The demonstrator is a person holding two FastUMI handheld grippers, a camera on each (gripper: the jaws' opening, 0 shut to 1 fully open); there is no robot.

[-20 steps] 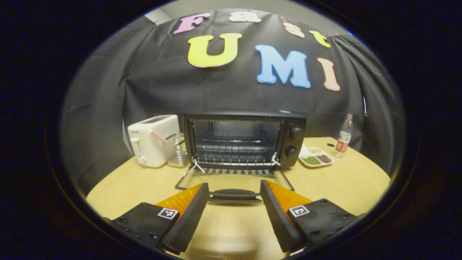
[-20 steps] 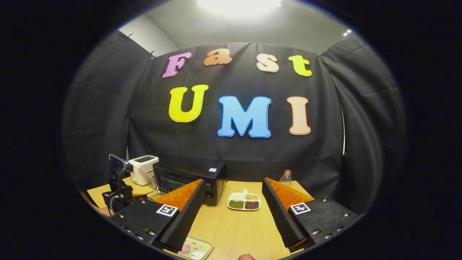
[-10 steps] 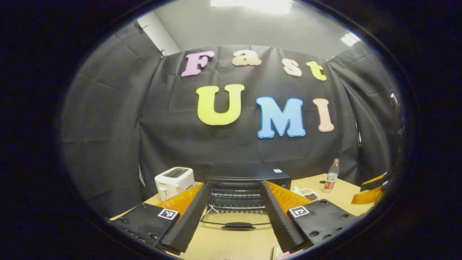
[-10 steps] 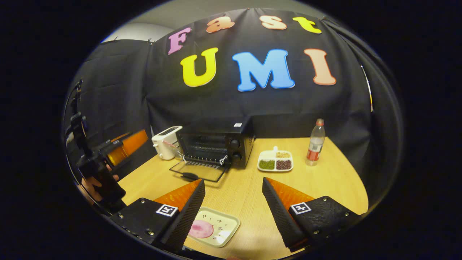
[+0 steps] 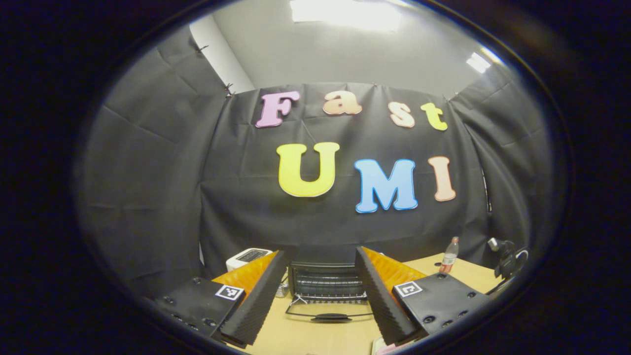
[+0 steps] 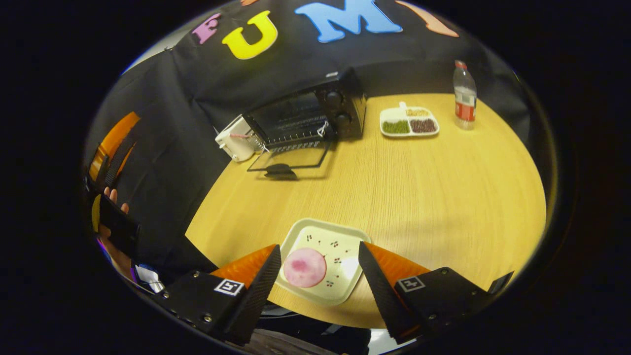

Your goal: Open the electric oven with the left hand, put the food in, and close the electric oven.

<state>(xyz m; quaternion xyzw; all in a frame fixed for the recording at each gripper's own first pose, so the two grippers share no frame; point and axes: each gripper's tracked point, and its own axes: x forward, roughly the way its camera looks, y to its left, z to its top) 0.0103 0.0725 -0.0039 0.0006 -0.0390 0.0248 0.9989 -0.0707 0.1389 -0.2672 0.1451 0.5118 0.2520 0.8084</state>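
The left gripper (image 5: 320, 291) had two wedge-shaped fingers with ribbed inner faces, each fixed on a flat black block with small round screws and a square black-and-white marker. The right gripper (image 6: 319, 288) was built in the same way, with the same blocks, screws and markers. In the left gripper view, a dark camera mount with a looping cable (image 5: 508, 254) rode on the other gripper at the right edge.

Right claw (image 6: 318, 268) agape above pink food (image 6: 304, 267) on tray (image 6: 345, 235).

The toaster (image 5: 249, 255) sits half hidden behind the left gripper's finger (image 5: 256, 301); the divided dish's (image 6: 408, 121) contents are too small to identify.
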